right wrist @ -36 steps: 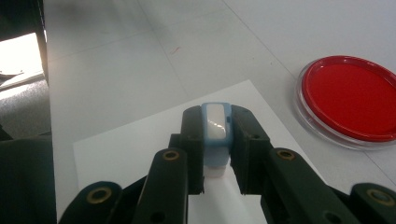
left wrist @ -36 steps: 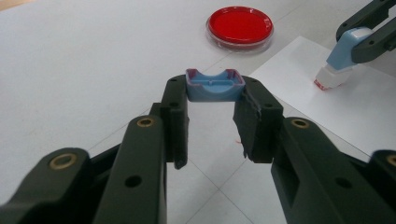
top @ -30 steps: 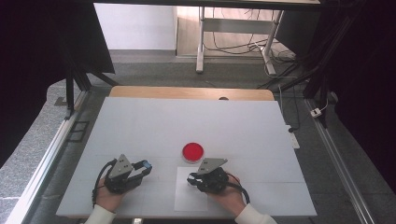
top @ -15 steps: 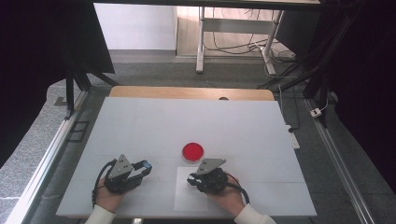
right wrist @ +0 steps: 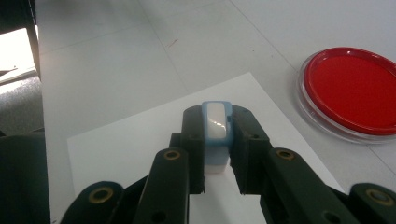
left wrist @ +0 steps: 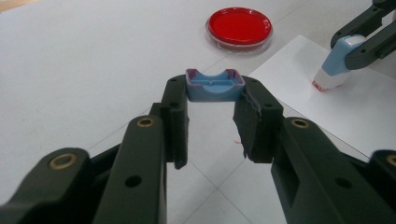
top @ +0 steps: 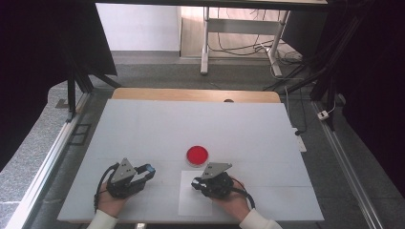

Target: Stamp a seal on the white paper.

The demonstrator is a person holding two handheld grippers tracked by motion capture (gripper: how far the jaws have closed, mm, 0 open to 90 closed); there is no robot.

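The right tool [top: 197, 184] is clamped on a blue-and-white stamp [right wrist: 216, 133], its red face pressed down on the paper [top: 191, 205]. The left tool [left wrist: 212, 116] grips the stamp's blue cap [left wrist: 215, 86] and holds it off to the side, above the bare surface [top: 143, 129].

The risk I see is a smear: if the stamp slides or tilts as it comes up, the red mark drags, and the loose sheet may lift or skid with it, since nothing pins it down. The stamp sits close to the sheet's corner, so a small slip puts ink on the surface instead. The red dish [top: 197, 155] lies just beyond the paper's far edge, near enough to nudge on a forward sweep.

Room is generous otherwise: the whole far half is free, while the near edge runs right under both wrists.
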